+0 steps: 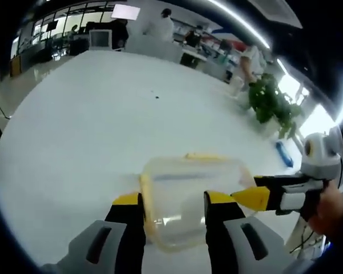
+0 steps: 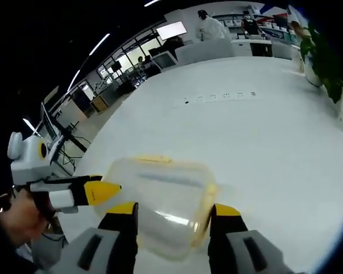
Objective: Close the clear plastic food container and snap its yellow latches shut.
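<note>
The clear plastic food container [image 1: 191, 197] sits on the white desk [image 1: 97, 131] between both grippers: the left gripper [image 1: 172, 206], jaws spread and ungrasping, straddles one end, while the right gripper [image 2: 172, 216], likewise released, straddles the opposite end, equally near.

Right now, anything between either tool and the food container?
Nothing visible. In the left gripper view, the left tool straddles the near end of the container, with only the white table around it. In the right gripper view, the right tool straddles its near end too, yellow latch by its jaw.
</note>
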The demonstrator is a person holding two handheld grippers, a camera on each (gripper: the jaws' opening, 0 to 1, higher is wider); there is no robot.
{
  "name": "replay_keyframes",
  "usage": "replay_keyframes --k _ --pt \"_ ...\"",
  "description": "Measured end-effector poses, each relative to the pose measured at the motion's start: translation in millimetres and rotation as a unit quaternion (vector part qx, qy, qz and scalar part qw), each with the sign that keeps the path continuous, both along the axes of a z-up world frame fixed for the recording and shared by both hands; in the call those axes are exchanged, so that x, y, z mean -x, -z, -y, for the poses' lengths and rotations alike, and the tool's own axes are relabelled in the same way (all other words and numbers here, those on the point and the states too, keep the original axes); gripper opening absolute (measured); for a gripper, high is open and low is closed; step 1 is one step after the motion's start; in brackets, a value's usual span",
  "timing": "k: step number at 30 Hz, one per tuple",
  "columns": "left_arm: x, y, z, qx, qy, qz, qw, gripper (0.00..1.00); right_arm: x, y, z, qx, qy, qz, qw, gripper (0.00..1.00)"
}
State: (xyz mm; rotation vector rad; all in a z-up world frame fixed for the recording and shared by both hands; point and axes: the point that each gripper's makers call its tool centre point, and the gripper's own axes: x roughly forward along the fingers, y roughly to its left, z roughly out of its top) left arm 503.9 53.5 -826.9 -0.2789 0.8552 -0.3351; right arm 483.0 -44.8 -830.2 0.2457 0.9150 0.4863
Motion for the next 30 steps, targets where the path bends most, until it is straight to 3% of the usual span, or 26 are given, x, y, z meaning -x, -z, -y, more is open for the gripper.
replay_keyframes --k 20,30 --pt "-52.9 -6.0 -61.8 -0.001 -0.001 0.010 1.0000 0.39 -55.4 -1.7 -58.4 -0.008 0.000 0.021 0.9997 0.48" --pt "-72.8 -6.9 -83.1 0.000 -0.011 0.015 0.9998 0.39 -76.0 -2.4 -78.4 -0.012 -0.002 0.029 0.9995 0.48"
